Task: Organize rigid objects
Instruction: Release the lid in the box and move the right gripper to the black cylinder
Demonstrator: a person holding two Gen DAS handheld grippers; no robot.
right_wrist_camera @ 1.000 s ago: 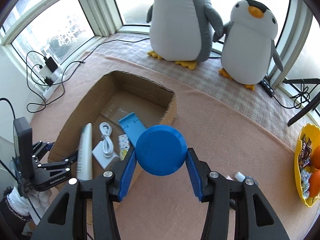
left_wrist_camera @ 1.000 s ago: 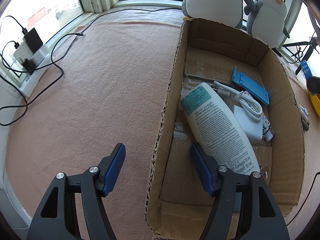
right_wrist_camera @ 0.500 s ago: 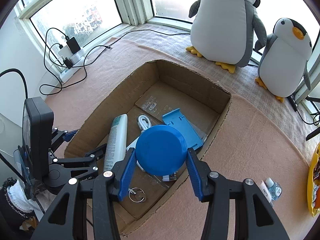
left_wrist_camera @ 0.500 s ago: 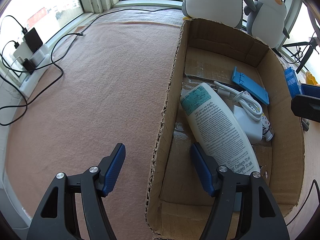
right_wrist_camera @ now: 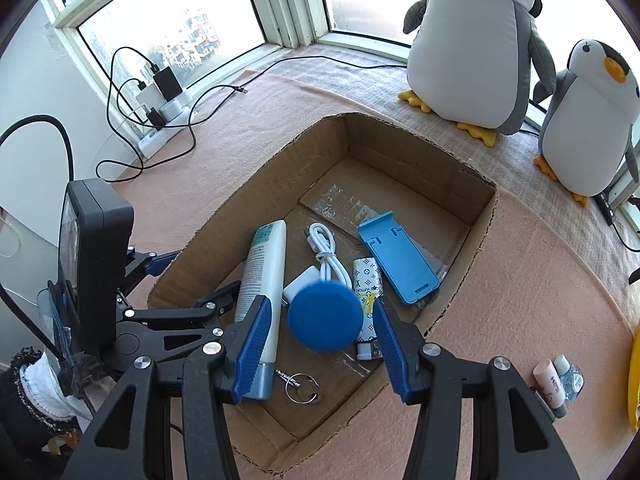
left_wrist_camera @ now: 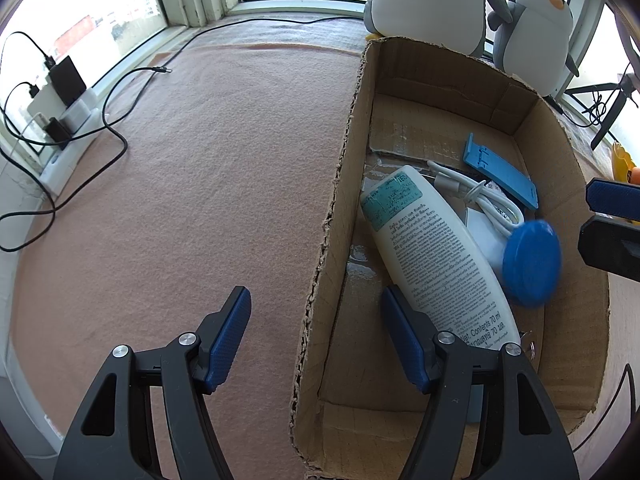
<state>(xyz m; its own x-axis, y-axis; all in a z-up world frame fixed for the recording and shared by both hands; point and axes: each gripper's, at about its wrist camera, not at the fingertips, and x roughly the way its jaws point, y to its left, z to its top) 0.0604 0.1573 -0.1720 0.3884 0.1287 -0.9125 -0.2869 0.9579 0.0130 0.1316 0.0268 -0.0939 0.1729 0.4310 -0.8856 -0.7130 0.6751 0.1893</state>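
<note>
the right tongs [right_wrist_camera: 319, 303] are held wide over the cardboard box [right_wrist_camera: 400, 148], pointing down into it. their jaws have just been opening. a round blue lid [right_wrist_camera: 325, 316] is seen between the blue pads, but it is not touched by them: a gap is seen on each side. the lid looks blurry, and it is seen over the things inside the box; whether it is lying on them cannot be told.

the left tongs [left_wrist_camera: 314, 294] are held wide too, with nothing gripped. the near long wall of the box stands between their jaws and is not squeezed.

in the box, a key ring [right_wrist_camera: 302, 386] is seen nearest. a long white bottle [right_wrist_camera: 264, 280] is laid flat next to it. a small patterned tube [right_wrist_camera: 366, 280], a white cable [right_wrist_camera: 326, 252] and a flat blue stand [right_wrist_camera: 396, 260] are laid farther in.

the box is set on a pink carpet [left_wrist_camera: 200, 200]. two small bottles [right_wrist_camera: 556, 384] are left on the carpet outside the box, to the right.

far back, two toy penguins [right_wrist_camera: 472, 48] are stood by the window. plugs and black wires [right_wrist_camera: 164, 108] are seen at the left.
</note>
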